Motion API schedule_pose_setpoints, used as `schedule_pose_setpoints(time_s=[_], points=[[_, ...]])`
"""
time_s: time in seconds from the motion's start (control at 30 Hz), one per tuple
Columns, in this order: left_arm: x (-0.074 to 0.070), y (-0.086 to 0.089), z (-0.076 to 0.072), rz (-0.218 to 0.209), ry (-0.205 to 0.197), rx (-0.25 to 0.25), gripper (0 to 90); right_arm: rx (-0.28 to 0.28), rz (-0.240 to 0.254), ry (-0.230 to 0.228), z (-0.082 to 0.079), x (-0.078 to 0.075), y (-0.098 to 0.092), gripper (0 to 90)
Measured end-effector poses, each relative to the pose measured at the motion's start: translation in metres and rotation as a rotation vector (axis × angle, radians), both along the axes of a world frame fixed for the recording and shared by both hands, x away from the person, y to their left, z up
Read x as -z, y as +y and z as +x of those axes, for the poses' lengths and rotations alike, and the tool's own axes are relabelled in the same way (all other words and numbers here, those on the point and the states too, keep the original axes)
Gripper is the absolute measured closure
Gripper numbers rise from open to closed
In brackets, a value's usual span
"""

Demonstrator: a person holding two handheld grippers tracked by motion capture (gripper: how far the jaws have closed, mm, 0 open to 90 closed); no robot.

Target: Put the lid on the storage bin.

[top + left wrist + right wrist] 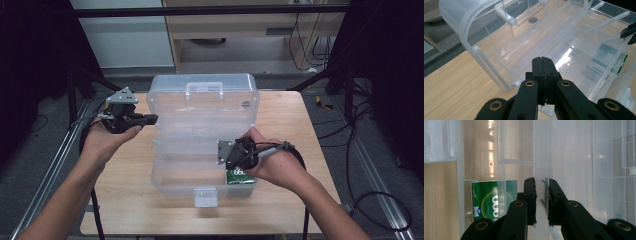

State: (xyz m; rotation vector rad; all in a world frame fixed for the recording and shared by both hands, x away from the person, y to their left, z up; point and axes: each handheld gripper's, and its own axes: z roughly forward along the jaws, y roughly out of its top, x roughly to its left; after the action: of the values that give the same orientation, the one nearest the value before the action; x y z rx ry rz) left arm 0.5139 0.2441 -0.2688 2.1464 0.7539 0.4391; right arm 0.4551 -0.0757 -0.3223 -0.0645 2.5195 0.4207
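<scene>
One thing, a green packet [239, 176], already lies in the clear box [172, 175], in the near right corner of the base, with the lid [200, 102] thrown back and standing open behind. So the putting-in looks done, as I judge it; what is left is probably letting go of the wall and shutting the lid.

The right gripper [541, 186] sits at that corner, just beside the packet, its jaws nearly closed on the thin clear wall that runs between them (the pads seem to pinch it). The left gripper [543, 62] hangs off the box's left side, above the table [280, 150], jaws pressed together on nothing.

Nothing else lies on the table. The right gripper itself would block the lid coming down.
</scene>
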Motion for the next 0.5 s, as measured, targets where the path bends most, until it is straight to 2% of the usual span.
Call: schedule_pose_setpoints(time_s=[0.17, 0.23, 0.5], points=[[0.001, 0.002, 0.004, -0.026, 0.001, -0.02, 89.8, -0.003, 0.002, -0.003, 0.0, 0.0, -0.001, 79.2], [0.001, 0.005, 0.006, -0.05, 0.011, -0.027, 89.8, -0.001, 0.0, -0.006, -0.001, 0.001, 0.0, 78.9], [0.002, 0.008, 0.013, -0.04, 0.027, -0.043, 89.8, 0.0, 0.007, -0.004, -0.002, 0.002, -0.001, 79.0]])
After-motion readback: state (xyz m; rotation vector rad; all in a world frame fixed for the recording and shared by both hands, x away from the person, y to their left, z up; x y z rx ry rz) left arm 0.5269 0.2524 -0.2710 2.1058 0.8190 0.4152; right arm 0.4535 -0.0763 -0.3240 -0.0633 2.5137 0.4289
